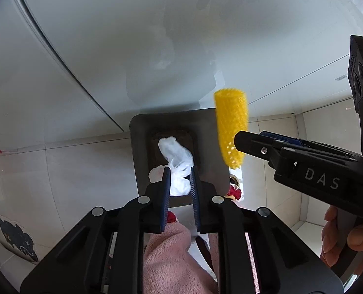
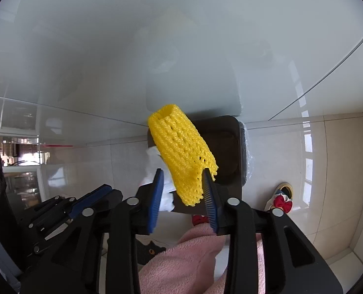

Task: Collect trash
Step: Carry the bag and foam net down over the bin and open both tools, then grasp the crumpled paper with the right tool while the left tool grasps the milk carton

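In the left wrist view, a black cat-shaped mat [image 1: 16, 238] lies on the tiled floor [image 1: 66, 171] at the far left. Toward the middle, the left hand-held gripper [image 1: 180, 183] points steeply down over a dark bin [image 1: 142, 152] that stands on the floor against a glossy white wall [image 1: 132, 49]. Crumpled white plastic [image 1: 175, 153] lies in the bin's opening; its lower part sits between the blue pads [image 1: 166, 186], which stand a little apart, and I cannot tell whether they press on it. Below the fingers is a fluffy pink sleeve [image 1: 166, 252]. To the right, a yellow foam net [image 1: 231, 129] hangs over the bin's right edge at the tip of the right hand-held gripper [image 1: 240, 142], and a hand [image 1: 338, 240] grips its handle at the far right.

In the right wrist view, the left hand-held gripper [image 2: 103, 191] enters from the left. In the middle, the right hand-held gripper [image 2: 182, 181] is partly open, the yellow foam net [image 2: 181, 149] between its pads, leaning on the right one and clear of the left, above the bin [image 2: 228, 142]. A slipper with a red bow [image 2: 283, 199] lies on the floor to the right.
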A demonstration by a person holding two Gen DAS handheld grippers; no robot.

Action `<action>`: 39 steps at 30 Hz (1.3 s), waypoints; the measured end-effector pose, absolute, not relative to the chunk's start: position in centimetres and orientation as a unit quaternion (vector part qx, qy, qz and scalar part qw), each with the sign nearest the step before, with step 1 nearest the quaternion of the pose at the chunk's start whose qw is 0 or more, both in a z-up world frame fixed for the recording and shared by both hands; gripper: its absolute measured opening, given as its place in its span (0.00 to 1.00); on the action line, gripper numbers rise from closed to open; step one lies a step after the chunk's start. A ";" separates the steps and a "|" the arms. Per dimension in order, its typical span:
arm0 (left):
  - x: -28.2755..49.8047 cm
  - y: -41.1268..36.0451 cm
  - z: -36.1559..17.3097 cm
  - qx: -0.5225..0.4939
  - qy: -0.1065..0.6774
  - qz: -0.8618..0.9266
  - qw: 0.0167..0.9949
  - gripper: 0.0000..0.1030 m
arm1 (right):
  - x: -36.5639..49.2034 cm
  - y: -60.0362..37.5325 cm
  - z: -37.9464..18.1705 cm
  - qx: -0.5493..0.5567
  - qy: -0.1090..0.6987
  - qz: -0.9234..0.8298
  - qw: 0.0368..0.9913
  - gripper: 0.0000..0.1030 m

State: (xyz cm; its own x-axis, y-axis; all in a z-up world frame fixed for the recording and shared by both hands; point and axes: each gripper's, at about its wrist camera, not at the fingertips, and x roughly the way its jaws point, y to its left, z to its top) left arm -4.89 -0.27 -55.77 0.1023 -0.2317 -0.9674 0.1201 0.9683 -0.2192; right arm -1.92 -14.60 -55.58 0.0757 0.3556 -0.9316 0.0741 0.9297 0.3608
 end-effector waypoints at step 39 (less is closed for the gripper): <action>-1.3 1.7 -22.5 -0.047 0.426 -0.111 0.897 0.89 | -0.5 -20.6 -23.8 0.091 0.406 0.087 0.905 0.95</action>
